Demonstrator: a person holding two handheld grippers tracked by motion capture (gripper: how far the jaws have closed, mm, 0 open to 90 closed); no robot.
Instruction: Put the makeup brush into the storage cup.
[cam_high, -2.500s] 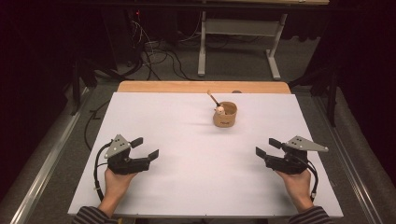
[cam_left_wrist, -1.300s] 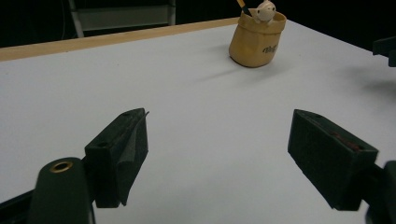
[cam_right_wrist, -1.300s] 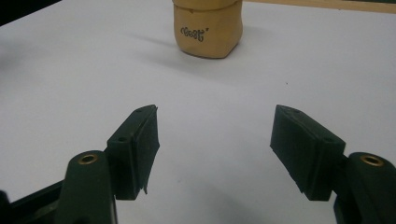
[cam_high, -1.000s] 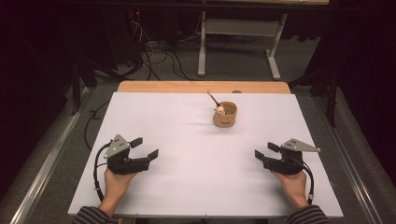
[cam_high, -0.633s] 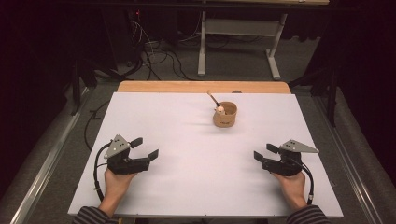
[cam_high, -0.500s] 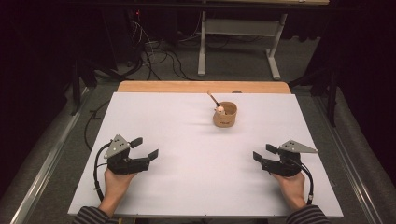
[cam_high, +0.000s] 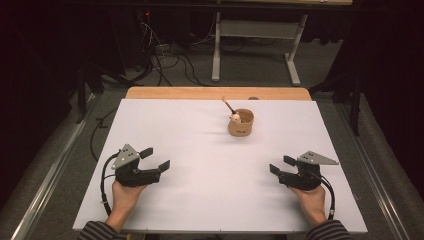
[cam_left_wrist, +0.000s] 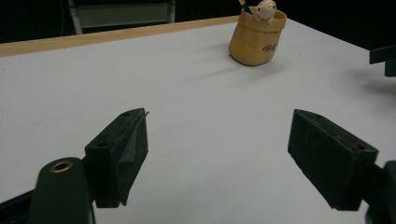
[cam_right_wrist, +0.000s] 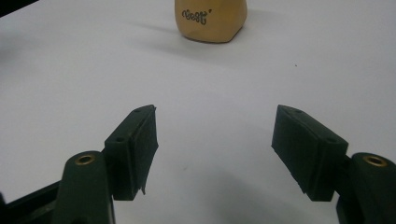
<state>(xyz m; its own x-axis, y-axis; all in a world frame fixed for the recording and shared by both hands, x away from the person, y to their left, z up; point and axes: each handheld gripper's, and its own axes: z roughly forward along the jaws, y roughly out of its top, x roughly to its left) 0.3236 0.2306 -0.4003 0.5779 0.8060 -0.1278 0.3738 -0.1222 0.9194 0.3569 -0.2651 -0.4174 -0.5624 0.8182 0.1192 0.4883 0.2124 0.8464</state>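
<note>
You have not started on the small tan wooden cup (cam_high: 241, 123) yet: it stands upright and untouched on the white table top (cam_high: 210, 200), toward the far edge and a little right of centre, just short of the bare wooden strip (cam_high: 215, 93) along the back. A small pale round-headed figure (cam_high: 235, 118) sits inside the cup at its rim, and a thin dark-tipped stick (cam_high: 228, 105) leans out of the cup toward the far left. Dark lettering marks the cup's near wall, as your right gripper view shows.

Your left gripper (cam_high: 154, 158) rests well on the near-left side of the cup, low over the table, its jaws spread wide with nothing between them. Your right gripper (cam_high: 280, 165) sits well on the near-right side of the cup, jaws likewise spread and empty. Both point roughly toward the cup; in the left gripper view the cup (cam_left_wrist: 256, 37) lies far ahead and to the right, and in the right gripper view it (cam_right_wrist: 210, 19) lies far ahead, near the middle.

So, by my reading, everything is still left: the approach to the cup, the grasp on it or on what it holds, and whatever follows. Nothing about the cup or its contents looks disturbed.
</note>
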